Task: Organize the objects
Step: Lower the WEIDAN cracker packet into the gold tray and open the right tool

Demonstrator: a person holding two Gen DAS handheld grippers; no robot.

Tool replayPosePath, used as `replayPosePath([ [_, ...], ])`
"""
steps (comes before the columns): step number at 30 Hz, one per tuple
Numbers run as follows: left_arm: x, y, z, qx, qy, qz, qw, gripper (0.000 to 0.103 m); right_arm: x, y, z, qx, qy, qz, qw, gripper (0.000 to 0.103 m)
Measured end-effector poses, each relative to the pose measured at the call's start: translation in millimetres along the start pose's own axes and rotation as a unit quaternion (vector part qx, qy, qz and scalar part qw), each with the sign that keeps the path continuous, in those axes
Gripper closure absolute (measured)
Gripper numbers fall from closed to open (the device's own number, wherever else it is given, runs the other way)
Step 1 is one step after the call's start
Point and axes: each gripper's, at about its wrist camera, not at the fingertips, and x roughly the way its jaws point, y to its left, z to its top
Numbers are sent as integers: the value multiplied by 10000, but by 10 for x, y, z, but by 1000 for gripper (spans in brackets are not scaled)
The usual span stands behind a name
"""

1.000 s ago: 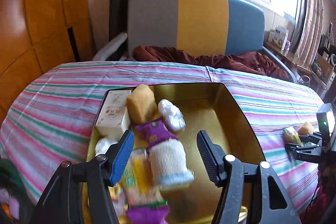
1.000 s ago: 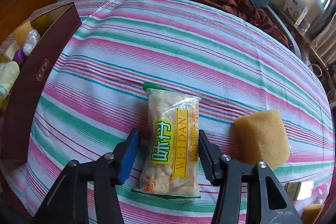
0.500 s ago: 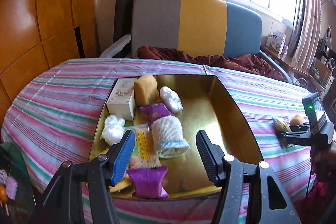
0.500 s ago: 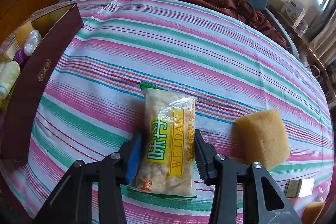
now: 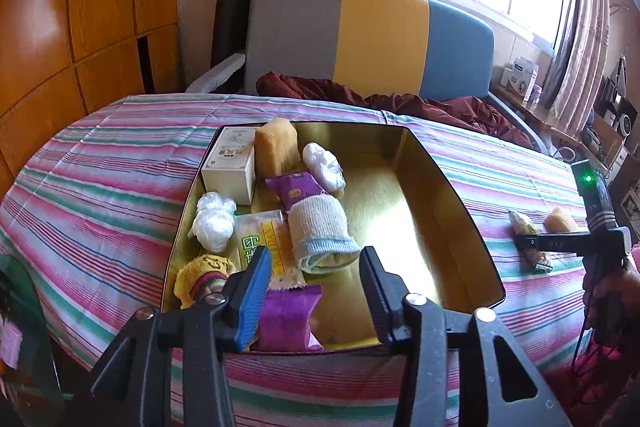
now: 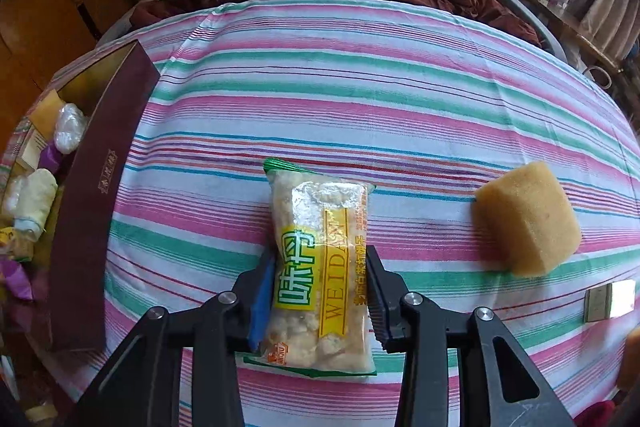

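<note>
L wrist view: left gripper (image 5: pixel 312 291) hangs over the near end of the gold-lined box (image 5: pixel 448 187). Jaws partly apart and closing, nothing between the pads. Box sits on the striped cloth (image 5: pixel 100 167), already holding a white carton (image 5: pixel 230 163), sponge block (image 5: pixel 276 147), rolled sock (image 5: pixel 320 227), purple packets & white wads. Off to the R, well apart from the box, the right gripper (image 5: pixel 532 241) is down on a snack packet (image 5: pixel 528 233), w/ a second sponge (image 5: pixel 562 219) just beyond it.

R wrist view: right gripper (image 6: pixel 318 295) straddles the snack packet (image 6: pixel 320 267). Packet's long axis runs straight away from the jaws, along the fingers, so the pads bear on its two long edges across the narrow width. Jaws closing; both pads look to be touching the wrapper, lower half of packet between them, packet on the cloth. Second sponge (image 6: pixel 528 219) lies to the R, apart from the packet. Box (image 6: pixel 100 187) is to the L, its maroon wall between packet & contents.

Judgement: R hand is the nearer one by far. Grip looks about made. Next move prob. lift, then carry L over the box wall.
</note>
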Motion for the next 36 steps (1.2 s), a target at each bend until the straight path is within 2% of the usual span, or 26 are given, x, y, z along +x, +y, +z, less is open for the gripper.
replayPosePath([
  [4,-6,43,-37,-42,19,-54,10000,63,-92,116,-24,216,-63,331,9992,62],
  [9,-10,171,-41,-200,19,-38,9998,63,-448,396,44,249,-470,815,9953,62],
  [14,-25,319,-52,-380,37,86,9992,63,-742,1014,178,-300,-782,1241,9887,62],
  [18,-38,449,-108,-511,123,176,9985,63,-750,1575,271,-751,-717,1475,9836,62],
  [23,-33,590,-157,-702,221,256,9970,63,-439,2136,399,-1022,-347,1404,9842,62],
  [28,30,686,-182,-841,362,303,9953,55,3,2376,548,-929,27,1056,9901,58],
  [30,50,698,-196,-828,371,339,9953,32,113,2376,575,-748,116,1143,9906,45],
  [31,54,702,-200,-838,354,352,9952,28,142,2354,572,-667,151,1257,9897,36],
  [36,71,742,-206,-927,344,375,9944,26,50,2300,448,-620,-12,1462,9873,33],
])
